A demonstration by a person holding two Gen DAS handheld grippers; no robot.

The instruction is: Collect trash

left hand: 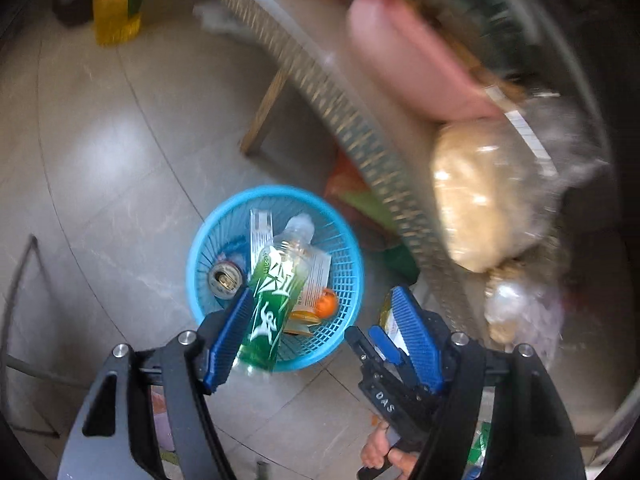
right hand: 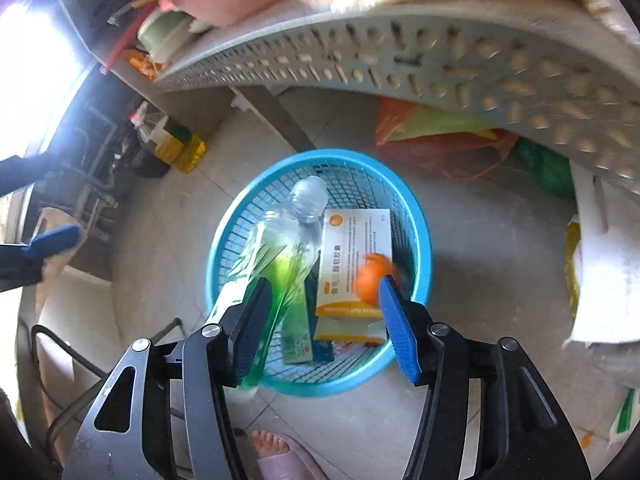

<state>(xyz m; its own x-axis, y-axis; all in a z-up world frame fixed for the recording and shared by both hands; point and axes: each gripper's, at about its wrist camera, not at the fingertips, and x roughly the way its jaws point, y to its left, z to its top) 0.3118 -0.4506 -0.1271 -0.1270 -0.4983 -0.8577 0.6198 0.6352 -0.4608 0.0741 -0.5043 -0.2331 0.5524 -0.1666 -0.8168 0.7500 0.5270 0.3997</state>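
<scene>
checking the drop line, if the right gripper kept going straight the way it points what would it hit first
Most likely the green-labelled plastic bottle, which lies against the right gripper's left finger over the blue basket; past it, the cartons in the basket. Depth is hard to judge.

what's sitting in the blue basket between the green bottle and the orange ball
A white and orange carton lies there, between the green bottle and the orange ball in the blue basket; the right wrist view shows it best.
</scene>
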